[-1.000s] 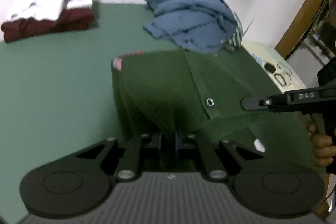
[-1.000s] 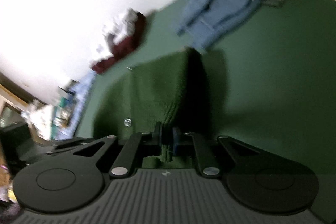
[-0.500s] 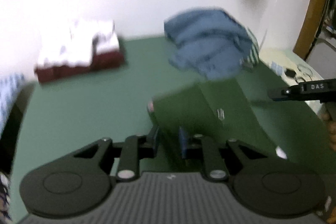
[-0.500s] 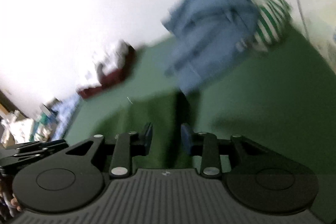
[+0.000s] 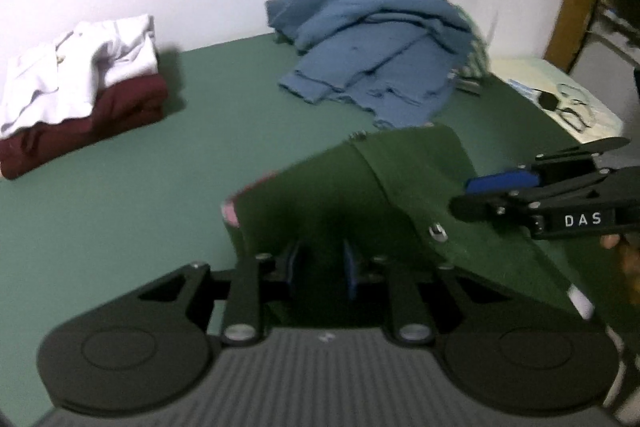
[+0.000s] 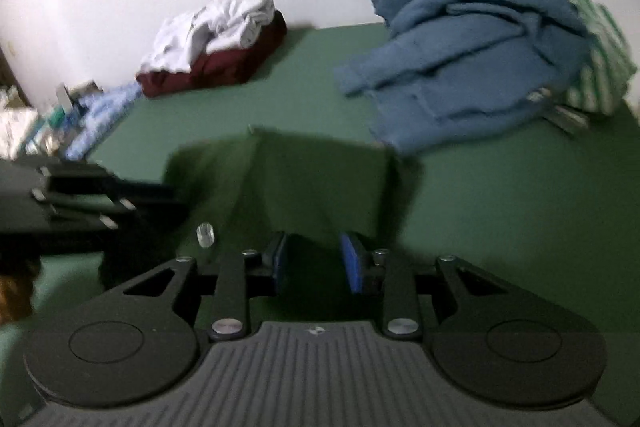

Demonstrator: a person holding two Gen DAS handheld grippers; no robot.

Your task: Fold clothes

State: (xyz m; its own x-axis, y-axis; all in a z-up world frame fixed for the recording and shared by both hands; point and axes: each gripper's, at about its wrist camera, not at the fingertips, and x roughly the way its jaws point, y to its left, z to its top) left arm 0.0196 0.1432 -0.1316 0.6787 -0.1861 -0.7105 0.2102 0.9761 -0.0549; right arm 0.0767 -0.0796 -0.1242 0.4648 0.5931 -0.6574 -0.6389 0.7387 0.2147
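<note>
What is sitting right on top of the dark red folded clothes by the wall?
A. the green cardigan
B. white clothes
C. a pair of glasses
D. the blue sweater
B: white clothes lie directly on the dark red folded clothes; the blue sweater lies apart in its own heap.

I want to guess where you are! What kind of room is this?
Probably a room at home, used for folding laundry. A green-covered flat surface against a white wall holds a folded stack of white and maroon clothes, a loose heap of blue knitwear and a dark green buttoned garment.
</note>
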